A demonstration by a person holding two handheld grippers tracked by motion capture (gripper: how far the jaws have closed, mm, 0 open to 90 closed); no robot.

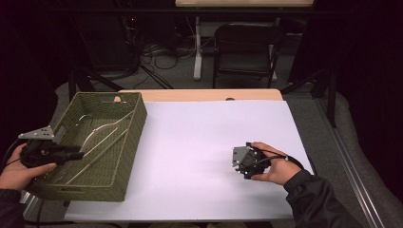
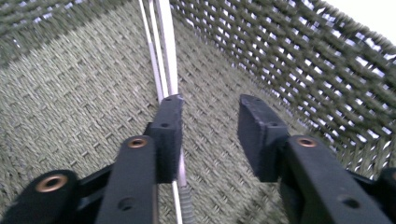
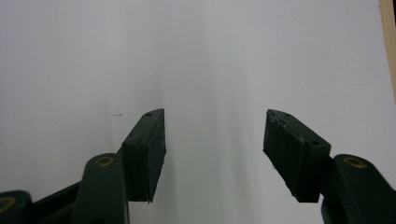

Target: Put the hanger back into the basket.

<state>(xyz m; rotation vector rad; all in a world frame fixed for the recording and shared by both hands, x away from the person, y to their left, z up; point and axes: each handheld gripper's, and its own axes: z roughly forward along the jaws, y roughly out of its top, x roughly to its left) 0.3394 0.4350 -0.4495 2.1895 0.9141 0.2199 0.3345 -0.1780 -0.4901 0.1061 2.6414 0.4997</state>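
At the lower left of the high view, the left tool (image 1: 71, 154) reaches over the near left rim of a green woven basket (image 1: 135, 126) that sits on the left end of the bench (image 1: 199, 142). Several thin white rods (image 1: 102, 142) lie inside the basket, slanting from its near left part up toward its far right corner; one of them looks bowed, and how many there are I cannot tell. From the left gripper view, the left tool (image 2: 210, 121) is partly open and has nothing in its grip. The white rods (image 2: 163, 42) run along the woven floor of the basket (image 2: 280, 56) from the upper middle of the frame down under the left pad; whether that pad touches them I cannot tell. The gap between the pads shows only weave, and the basket's side wall rises at the upper right. Right of the basket, the middle of the white bench is bare. Toward the lower right of the high view, a hand in a dark sleeve holds the right tool (image 1: 240, 161) low over the bench, well apart from the basket. Seen in the right gripper view, the right tool (image 3: 215, 135) stands wide open and grips nothing, with the white bench (image 3: 210, 46) behind it and a strip of wooden edge at the upper right.
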